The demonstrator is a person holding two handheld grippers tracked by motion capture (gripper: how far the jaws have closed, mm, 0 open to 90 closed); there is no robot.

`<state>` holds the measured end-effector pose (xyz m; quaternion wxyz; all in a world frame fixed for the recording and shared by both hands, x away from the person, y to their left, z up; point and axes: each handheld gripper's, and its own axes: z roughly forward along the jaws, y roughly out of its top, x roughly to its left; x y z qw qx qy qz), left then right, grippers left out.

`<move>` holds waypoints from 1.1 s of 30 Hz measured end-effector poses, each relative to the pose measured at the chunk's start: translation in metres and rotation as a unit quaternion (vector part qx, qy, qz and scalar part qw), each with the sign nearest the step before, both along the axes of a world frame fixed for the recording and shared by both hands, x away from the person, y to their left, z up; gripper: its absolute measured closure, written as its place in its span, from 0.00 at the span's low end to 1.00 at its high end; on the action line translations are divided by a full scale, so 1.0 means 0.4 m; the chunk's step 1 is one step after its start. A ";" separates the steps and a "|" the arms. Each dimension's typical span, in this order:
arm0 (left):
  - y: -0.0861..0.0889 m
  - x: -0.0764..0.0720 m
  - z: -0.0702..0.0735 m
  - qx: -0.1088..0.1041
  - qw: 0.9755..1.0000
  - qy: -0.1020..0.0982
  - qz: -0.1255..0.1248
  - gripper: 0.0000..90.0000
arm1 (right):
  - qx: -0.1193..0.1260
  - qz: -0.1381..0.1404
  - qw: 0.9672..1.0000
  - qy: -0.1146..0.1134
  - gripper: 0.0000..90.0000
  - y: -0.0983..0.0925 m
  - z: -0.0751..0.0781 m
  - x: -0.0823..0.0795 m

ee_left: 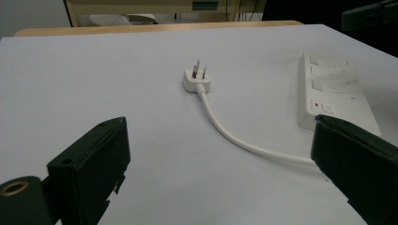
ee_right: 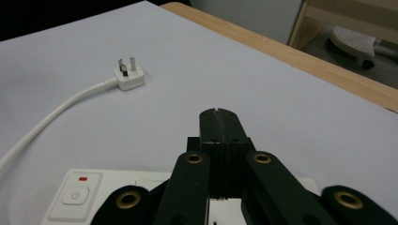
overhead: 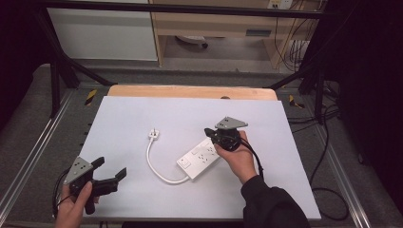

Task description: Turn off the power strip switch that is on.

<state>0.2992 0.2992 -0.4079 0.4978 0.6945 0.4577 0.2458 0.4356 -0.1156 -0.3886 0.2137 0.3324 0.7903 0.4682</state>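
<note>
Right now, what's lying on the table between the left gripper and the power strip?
In the high view, the white cord curves across the stretch between the left gripper and the power strip. Otherwise it is bare white tabletop.

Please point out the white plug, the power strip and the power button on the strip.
White plug (ee_left: 196, 80), left gripper view: on its white body.
Power strip (overhead: 199, 158), high view: on its top face.
Power button (ee_right: 75, 195), right gripper view: on the button's middle.

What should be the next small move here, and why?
Probably the left gripper, open and idle near the table edge, should reach for the plug. The right gripper is shut above the power strip, and the plug lies free.
</note>
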 end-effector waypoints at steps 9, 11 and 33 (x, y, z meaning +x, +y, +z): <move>0.000 0.001 0.000 0.002 1.000 0.001 -0.001 0.05 | -0.006 -0.004 1.000 0.024 1.00 -0.003 -0.028 0.005; 0.000 0.001 0.000 0.002 1.000 0.002 -0.001 0.05 | -0.007 -0.003 1.000 0.025 1.00 -0.004 -0.032 0.006; -0.001 0.002 -0.001 0.004 1.000 0.003 -0.002 0.05 | -0.019 -0.014 0.999 0.048 1.00 -0.012 -0.086 0.024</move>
